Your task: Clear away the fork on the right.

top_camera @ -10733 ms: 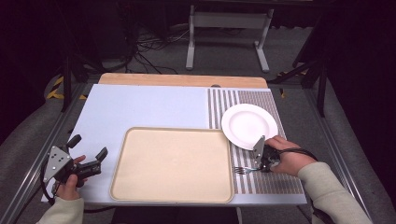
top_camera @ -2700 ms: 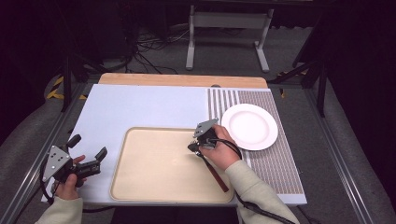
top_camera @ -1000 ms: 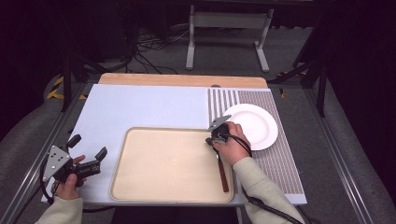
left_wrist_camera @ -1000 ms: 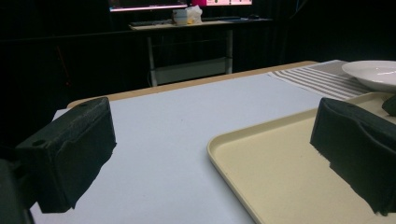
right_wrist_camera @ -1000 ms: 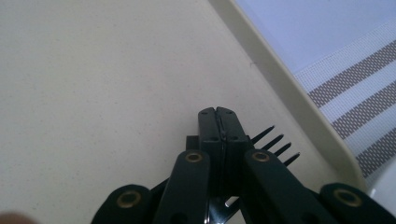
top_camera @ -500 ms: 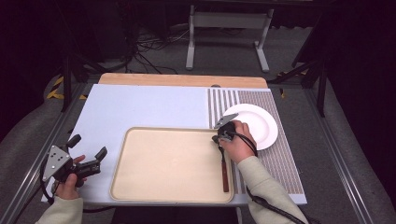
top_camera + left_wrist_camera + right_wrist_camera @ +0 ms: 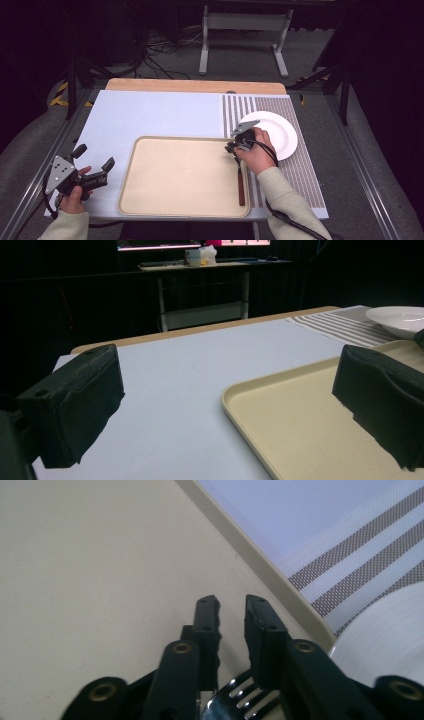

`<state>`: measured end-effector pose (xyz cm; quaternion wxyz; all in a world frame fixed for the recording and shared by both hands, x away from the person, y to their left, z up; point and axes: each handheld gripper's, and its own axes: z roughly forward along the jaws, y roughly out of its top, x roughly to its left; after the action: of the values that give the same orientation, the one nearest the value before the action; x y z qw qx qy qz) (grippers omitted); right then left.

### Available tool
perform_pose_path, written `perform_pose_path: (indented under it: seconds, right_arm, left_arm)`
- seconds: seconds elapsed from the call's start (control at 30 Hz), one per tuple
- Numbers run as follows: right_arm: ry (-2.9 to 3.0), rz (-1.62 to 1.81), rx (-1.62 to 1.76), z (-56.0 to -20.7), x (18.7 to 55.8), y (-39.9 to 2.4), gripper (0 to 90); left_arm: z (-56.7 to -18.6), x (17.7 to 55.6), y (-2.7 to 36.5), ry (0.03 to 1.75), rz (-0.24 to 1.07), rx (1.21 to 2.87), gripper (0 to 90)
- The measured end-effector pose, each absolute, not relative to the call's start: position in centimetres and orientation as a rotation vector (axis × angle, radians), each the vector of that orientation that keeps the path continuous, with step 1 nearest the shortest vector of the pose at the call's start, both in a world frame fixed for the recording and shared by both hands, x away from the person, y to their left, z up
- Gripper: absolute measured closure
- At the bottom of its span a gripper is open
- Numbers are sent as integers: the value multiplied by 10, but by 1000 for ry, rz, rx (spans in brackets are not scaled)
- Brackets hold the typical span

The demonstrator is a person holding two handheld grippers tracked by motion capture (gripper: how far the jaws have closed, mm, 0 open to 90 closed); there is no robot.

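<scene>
Over tray (image 7: 100,555), right claw (image 7: 231,605) just opened above fork (image 7: 245,700).

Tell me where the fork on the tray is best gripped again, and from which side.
Probably the brown handle of the fork, taken from above. It lies flat along the right edge of the tray, free of the hand, and narrow enough to fit between the jaws. The right tongs, jaws slightly apart and just opening, sit over the tines.

No legible text, label, brand, number or sign anywhere.
</scene>
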<state>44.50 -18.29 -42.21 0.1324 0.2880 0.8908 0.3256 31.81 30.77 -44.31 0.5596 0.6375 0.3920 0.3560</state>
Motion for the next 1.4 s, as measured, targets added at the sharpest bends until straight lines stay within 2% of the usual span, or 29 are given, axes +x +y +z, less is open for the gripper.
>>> perform_pose_path:
  seconds: [0.17,0.23,0.33,0.67,0.77,0.83,1.4]
  right_arm:
    - [2527,1084,803,-412,440,-185,396]
    - [2504,1136,784,-408,437,-187,316]
    - [2460,1187,763,-400,431,-194,253]
    - [2352,1303,749,-382,414,-218,230]
    - [2304,1364,736,-380,406,-231,197]
    - [2277,1389,692,-381,399,-238,157]
    - [2109,1518,790,-405,367,-290,122]
  left_arm:
    - [-442,318,308,921,843,1504,6]
    - [-443,318,308,926,840,1504,6]
    - [-442,318,308,923,845,1503,6]
    - [-442,317,307,926,844,1501,6]
    - [-442,318,308,924,846,1503,6]
    - [-442,318,307,927,845,1502,6]
    - [-443,318,307,927,848,1504,6]
